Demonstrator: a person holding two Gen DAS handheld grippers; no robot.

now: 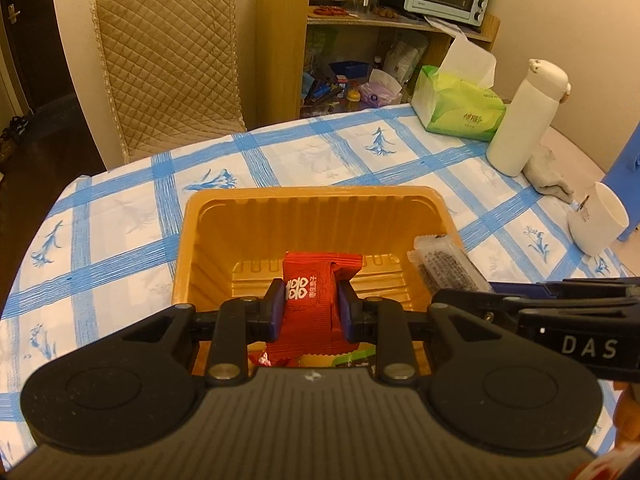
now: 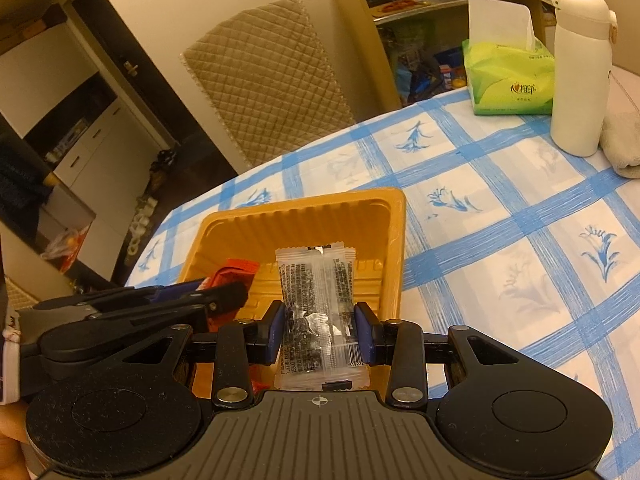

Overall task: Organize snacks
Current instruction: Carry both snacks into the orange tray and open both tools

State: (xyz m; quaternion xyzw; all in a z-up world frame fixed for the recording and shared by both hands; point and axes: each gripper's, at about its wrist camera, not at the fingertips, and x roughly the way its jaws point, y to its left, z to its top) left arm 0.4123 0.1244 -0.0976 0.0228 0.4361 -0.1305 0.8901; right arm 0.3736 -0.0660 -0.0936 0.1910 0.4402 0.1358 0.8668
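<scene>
An orange plastic tray (image 1: 256,208) sits on the blue-checked tablecloth; it also shows in the right wrist view (image 2: 384,208). My left gripper (image 1: 311,306) is shut on a red snack packet (image 1: 314,304) and holds it over the tray. My right gripper (image 2: 322,330) is shut on a clear packet of dark snack (image 2: 320,300), also over the tray. That clear packet (image 1: 448,268) and the right gripper show at the tray's right side in the left wrist view. The red packet (image 2: 234,276) shows at left in the right wrist view. Other wrappers lie in the tray's near end, mostly hidden.
A green tissue box (image 1: 456,108), a white flask (image 1: 524,120), a grey cloth (image 1: 548,172) and a white cup (image 1: 598,220) stand at the table's far right. A quilted chair (image 1: 168,60) and a cluttered shelf (image 1: 360,60) stand behind the table.
</scene>
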